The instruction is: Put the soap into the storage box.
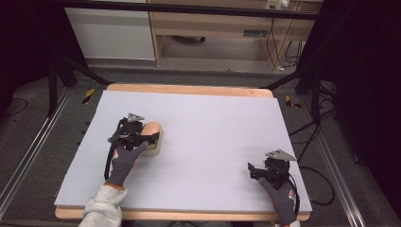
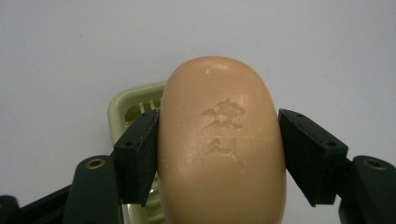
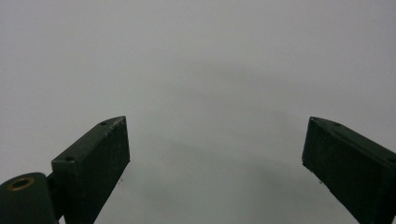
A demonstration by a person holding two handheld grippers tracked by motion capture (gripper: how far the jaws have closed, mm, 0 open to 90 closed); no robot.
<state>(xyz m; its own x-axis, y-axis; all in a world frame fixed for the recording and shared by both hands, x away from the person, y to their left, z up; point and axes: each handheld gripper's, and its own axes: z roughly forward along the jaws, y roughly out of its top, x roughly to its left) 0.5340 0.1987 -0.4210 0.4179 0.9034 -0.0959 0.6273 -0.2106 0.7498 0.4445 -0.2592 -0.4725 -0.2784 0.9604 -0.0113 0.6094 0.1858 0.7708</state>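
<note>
Soap bar (image 2: 222, 144), peach w/ stamped mark, was seen over the pale green soap dish (image 2: 133, 105), left-centre of the grey table (image 1: 213, 142). It was clamped across its width by the left gripper (image 2: 219, 154), pads flat on both long sides. Judged best: grip kept firm but not crushing, bar held level, centred over dish before release. Right gripper (image 3: 215, 154) was parked near-right on table, jaws wide apart, nothing held.

Grey-topped table (image 1: 213, 142); pale green soap dish (image 1: 155, 147) sits on it.
</note>
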